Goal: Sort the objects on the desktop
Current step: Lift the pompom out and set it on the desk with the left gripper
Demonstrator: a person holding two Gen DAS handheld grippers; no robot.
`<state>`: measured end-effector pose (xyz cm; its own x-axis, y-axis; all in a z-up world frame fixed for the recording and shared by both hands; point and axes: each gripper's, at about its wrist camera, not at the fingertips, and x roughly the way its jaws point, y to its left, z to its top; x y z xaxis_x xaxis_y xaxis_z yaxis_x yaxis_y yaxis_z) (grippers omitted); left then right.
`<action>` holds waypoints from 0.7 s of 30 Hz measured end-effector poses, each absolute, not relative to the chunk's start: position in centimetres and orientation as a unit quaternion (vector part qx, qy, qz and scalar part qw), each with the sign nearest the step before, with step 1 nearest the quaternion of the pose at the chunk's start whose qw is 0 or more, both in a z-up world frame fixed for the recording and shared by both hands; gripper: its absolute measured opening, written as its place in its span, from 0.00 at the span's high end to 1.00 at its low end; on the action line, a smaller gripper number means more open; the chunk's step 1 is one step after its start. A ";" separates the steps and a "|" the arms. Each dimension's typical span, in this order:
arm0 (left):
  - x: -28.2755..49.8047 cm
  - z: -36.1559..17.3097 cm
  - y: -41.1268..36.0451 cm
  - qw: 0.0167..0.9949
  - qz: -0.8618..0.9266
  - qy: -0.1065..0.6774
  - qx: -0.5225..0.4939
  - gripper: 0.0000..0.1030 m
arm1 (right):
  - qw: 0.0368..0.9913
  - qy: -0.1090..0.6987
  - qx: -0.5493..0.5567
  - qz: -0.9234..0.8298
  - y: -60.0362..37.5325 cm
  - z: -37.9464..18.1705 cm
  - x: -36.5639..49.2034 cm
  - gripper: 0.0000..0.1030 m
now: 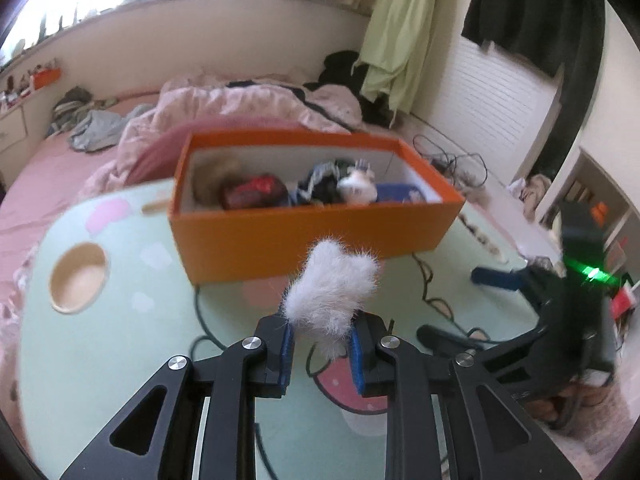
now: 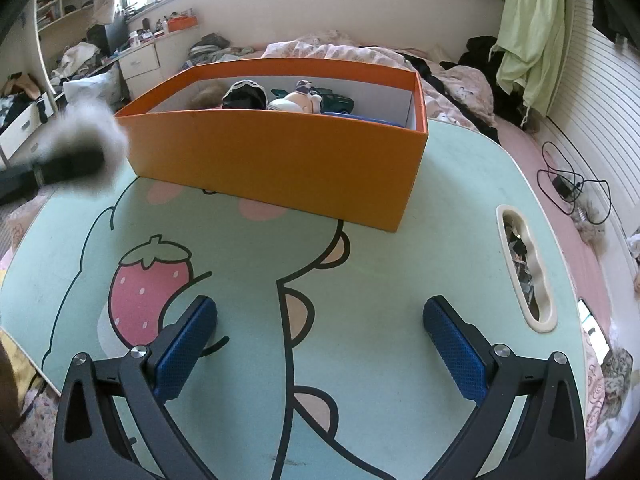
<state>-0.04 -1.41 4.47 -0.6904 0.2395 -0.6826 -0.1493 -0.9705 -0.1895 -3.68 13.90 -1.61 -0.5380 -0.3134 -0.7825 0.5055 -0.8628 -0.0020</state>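
My left gripper [image 1: 320, 336] is shut on a white fluffy toy [image 1: 332, 292], held above the mint-green table just short of the orange box [image 1: 280, 236]. The same furry toy [image 2: 90, 128] shows blurred at the left of the right wrist view, beside the box's left corner, with the left gripper [image 2: 86, 162] dark around it. The orange box [image 2: 280, 160] holds several small toys, among them a white plush [image 2: 296, 102] and a dark green car [image 2: 336, 102]. My right gripper [image 2: 320, 320] stands open over the table's cartoon print with nothing between its fingers. It also appears at the right as the right gripper [image 1: 452, 304].
The table [image 2: 440, 184] has a round cup recess [image 1: 78, 278] at its left and an oval slot [image 2: 524, 268] at its right. A bed with pink bedding [image 1: 248, 104] lies behind. Cables [image 2: 572, 184] lie on the pink cover to the right.
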 end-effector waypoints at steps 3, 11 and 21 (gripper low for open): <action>0.1 4.0 -1.4 0.097 0.919 -0.068 -0.377 0.52 | 0.236 0.115 0.419 -0.869 13.9 -1.6 -3.7 0.00; 2.9 2.6 -0.9 0.075 0.915 -0.005 -0.396 0.08 | 0.235 0.115 0.420 -0.869 13.9 -1.6 -3.7 0.00; 3.3 1.0 0.1 0.061 0.907 0.024 -0.417 0.00 | 0.244 0.102 0.419 -0.869 14.3 -1.0 -3.9 0.01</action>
<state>3.31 0.07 1.02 -0.6452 0.0913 -0.7586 -0.1310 -0.9913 -0.0078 -3.87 14.31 -1.02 -0.5293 -0.3387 -0.7779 0.5091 -0.8602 0.0282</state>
